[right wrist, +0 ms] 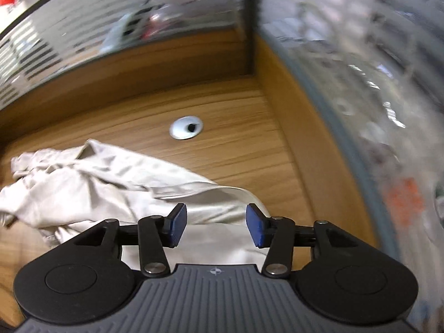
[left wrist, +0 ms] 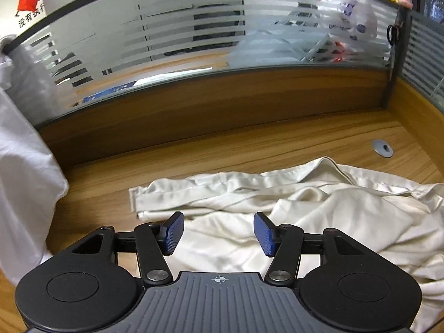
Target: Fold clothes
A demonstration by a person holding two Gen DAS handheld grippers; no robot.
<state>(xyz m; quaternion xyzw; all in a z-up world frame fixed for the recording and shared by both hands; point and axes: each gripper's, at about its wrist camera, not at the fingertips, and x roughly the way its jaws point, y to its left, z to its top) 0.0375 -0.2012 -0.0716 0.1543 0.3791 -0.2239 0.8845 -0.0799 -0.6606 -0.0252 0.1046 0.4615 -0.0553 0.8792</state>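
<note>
1. The left claw [left wrist: 219, 232] sits at the lower middle of its view with its blue-padded jaws spread. Nothing is pinched between them, and cream cloth shows through the gap below.

2. The right claw [right wrist: 216, 227] is likewise spread at the lower middle of its own view. Pale fabric lies under the gap, but neither pad presses on it, as far as the picture shows.

3. Outward from both claws lies the task's thing, a crumpled cream-white satin garment [left wrist: 277, 208]. It fills the lower right of the left view and the lower left and middle of the right view [right wrist: 111, 183]. A long band with a hemmed end (a sleeve or a leg, I cannot tell which) stretches toward the middle left of the left view.

4. The garment rests on the wood-grain bench [left wrist: 222, 149]. A round grey cable grommet [left wrist: 383, 148] sits apart from the cloth, beyond it at the right of the left view.

5. At the far left edge of the left view hangs a separate white cloth [left wrist: 22, 152].

6. Judging progress: the garment is bunched and creased, with no neat fold visible. The work looks early. It seems the cloth needs to be spread flat and smoothed before any folds can be made.
</note>
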